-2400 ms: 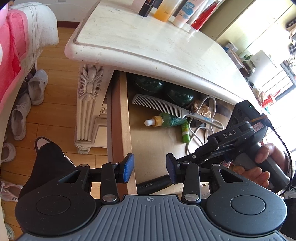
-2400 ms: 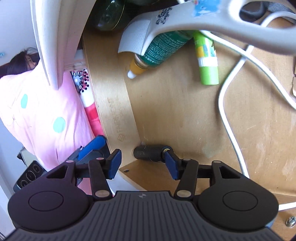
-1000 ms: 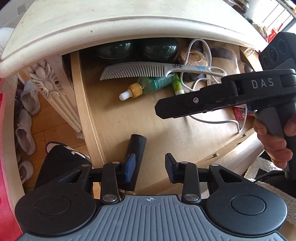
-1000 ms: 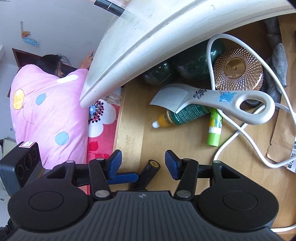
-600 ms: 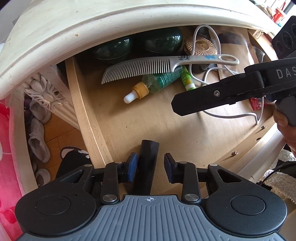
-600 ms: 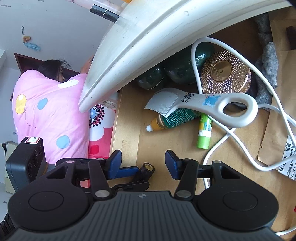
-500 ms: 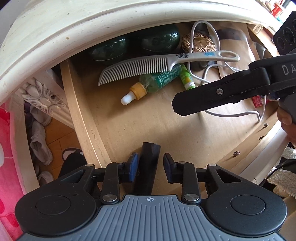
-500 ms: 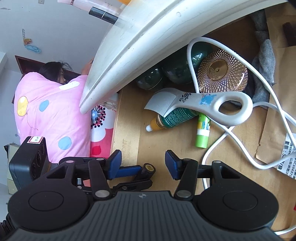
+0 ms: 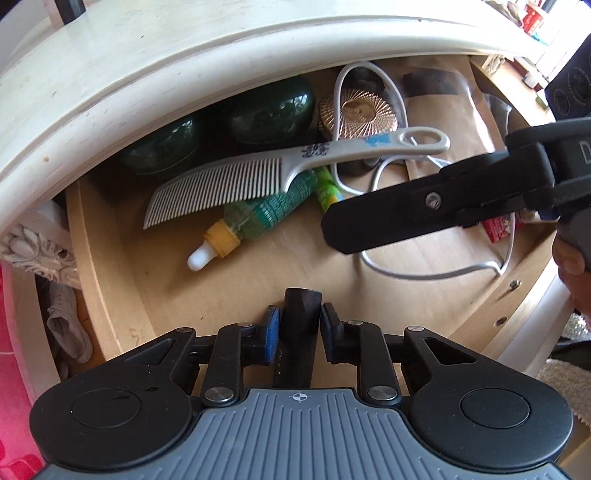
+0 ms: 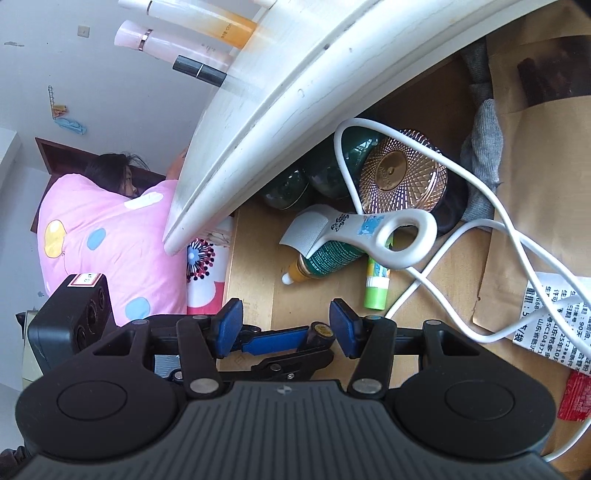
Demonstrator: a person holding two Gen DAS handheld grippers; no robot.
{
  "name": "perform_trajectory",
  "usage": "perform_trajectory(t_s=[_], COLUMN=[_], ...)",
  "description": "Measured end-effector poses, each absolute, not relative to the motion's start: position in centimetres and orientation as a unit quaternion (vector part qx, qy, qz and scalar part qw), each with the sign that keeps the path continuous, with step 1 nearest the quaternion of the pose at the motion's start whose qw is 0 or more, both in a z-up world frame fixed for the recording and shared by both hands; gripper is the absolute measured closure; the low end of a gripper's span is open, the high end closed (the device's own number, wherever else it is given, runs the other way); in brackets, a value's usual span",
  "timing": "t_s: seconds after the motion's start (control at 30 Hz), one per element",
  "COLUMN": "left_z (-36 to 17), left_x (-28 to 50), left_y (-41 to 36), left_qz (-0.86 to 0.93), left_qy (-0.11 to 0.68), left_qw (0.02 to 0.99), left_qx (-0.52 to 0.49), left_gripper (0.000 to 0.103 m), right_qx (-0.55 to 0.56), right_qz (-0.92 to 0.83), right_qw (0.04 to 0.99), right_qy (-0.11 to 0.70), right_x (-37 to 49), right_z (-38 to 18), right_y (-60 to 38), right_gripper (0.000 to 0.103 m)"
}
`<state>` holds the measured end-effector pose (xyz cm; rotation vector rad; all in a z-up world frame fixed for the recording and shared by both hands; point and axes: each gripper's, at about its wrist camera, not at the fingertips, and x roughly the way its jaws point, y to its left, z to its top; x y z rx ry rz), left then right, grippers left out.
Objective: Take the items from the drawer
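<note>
The wooden drawer [image 9: 166, 280] stands pulled out under the white tabletop [image 9: 184, 66]. At its front a black tube [image 9: 301, 306] lies between the fingers of my left gripper [image 9: 300, 326]. The jaws are closing and both pads touch the tube's sides. Farther in lie a white comb [image 9: 236, 184], a green dropper bottle [image 9: 258, 218] and a small lime tube [image 9: 327, 190]. My right gripper [image 10: 286, 321] stands open with nothing held. It hovers above the drawer's middle, and one of its fingers [image 9: 406, 210] crosses the left wrist view.
Two dark green jars [image 9: 269, 110] and a copper-lidded jar [image 9: 364, 114] sit at the back. A white cable [image 9: 424, 273] loops over brown paper [image 9: 443, 122] on the right. Bottles [image 10: 207, 26] stand on the tabletop. A person in pink [image 10: 103, 229] is beside the furniture.
My left gripper slid over the black tube and its jaws narrowed until they met it. The right gripper drew away to the right, jaws unchanged.
</note>
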<state>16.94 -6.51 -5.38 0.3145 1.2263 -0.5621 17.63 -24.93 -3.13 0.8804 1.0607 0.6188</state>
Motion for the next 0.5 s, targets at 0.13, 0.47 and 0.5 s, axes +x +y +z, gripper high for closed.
perform_trajectory(t_s=[0.13,0.47,0.5], left_z=[-5.3,-3.8,-3.9], left_x=[16.8,14.5,14.3], left_y=[-7.2,-4.5,-4.5], left_qz=[-0.277,-0.27,-0.273], left_qy=[0.552,0.54,0.54], left_qw=[0.773,0.783,0.782], left_qx=[0.143,0.148,0.15], left_gripper=[0.073,0.065,0.065], right_qx=[0.403,0.404,0.404], right_qz=[0.279,0.275,0.274], right_qw=[0.729,0.729,0.728], right_qy=[0.478,0.48,0.481], right_x=[17.6,17.7,17.7], right_z=[-3.2,-3.3,-3.3], right_y=[-25.0,-24.7,-24.7], right_gripper=[0.048,0.047,0.047])
